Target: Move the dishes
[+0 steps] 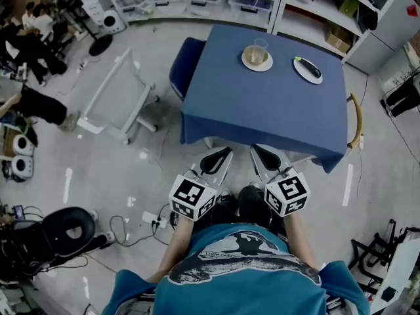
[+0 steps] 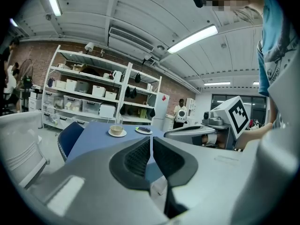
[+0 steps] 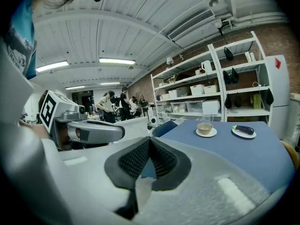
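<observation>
**Nothing moved yet: both dishes wait at the far edge**

The saucer [image 1: 256,59] with its cup [image 1: 256,55] sits near the desk's far edge, about midway along it. The plate [image 1: 307,69], carrying a dark eggplant [image 1: 308,65], lies near it, toward the far right corner. Neither is touched. The rest of the blue desk [image 1: 262,107] is bare. My left gripper [image 1: 218,160] and right gripper [image 1: 266,157] hang side by side just short of the near edge, each with jaws pressed together on nothing. By my reckoning the job has not begun: reaching, grasping and carrying are all left, for both dishes.
</observation>
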A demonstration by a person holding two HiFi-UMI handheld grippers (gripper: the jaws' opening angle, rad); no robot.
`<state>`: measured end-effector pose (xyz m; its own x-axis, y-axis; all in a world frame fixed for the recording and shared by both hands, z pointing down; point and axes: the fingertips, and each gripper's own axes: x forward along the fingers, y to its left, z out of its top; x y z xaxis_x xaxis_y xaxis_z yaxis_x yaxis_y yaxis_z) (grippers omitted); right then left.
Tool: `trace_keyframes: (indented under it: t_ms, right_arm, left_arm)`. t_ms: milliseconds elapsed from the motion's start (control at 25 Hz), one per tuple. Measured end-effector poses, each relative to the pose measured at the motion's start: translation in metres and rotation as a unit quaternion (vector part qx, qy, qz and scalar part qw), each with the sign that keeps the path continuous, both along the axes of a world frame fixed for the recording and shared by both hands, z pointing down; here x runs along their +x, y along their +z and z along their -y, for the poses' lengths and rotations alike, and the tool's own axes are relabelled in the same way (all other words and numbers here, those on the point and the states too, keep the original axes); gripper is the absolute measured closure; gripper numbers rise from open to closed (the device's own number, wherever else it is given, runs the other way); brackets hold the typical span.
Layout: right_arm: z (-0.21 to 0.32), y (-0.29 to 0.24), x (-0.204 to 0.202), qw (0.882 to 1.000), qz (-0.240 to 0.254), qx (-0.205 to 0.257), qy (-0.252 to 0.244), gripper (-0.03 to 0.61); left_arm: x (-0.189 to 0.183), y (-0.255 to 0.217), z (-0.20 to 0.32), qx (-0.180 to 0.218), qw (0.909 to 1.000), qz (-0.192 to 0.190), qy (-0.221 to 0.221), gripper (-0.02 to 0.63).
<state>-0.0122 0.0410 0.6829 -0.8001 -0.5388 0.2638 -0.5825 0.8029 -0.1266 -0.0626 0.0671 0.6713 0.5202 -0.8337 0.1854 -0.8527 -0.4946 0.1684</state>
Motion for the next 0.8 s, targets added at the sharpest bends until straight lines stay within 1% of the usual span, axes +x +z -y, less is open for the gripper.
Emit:
trace_keyframes:
  t_ms: [160, 400, 600, 800]
  right_arm:
    - [0.004, 0.004, 0.006, 1.000, -0.007, -0.012, 0.009, 0.575]
    - [0.022, 0.018, 0.007, 0.999, -0.011, -0.032, 0.009, 0.575]
    - [0.062, 0.023, -0.003, 0.999, 0.006, -0.039, 0.008, 0.575]
    - [0.113, 0.016, -0.015, 0.999, 0.024, -0.038, 0.011, 0.575]
  left_arm:
    - [0.005, 0.004, 0.006, -0.011, 0.9999, -0.008, 0.006, 0.586]
    - [0.010, 0.015, 0.022, -0.029, 0.9995, -0.007, 0.011, 0.586]
    - [0.000, 0.020, 0.044, -0.038, 0.9993, 0.000, 0.001, 0.586]
    - [-0.026, 0.016, 0.092, -0.035, 0.9992, 0.007, -0.018, 0.586]
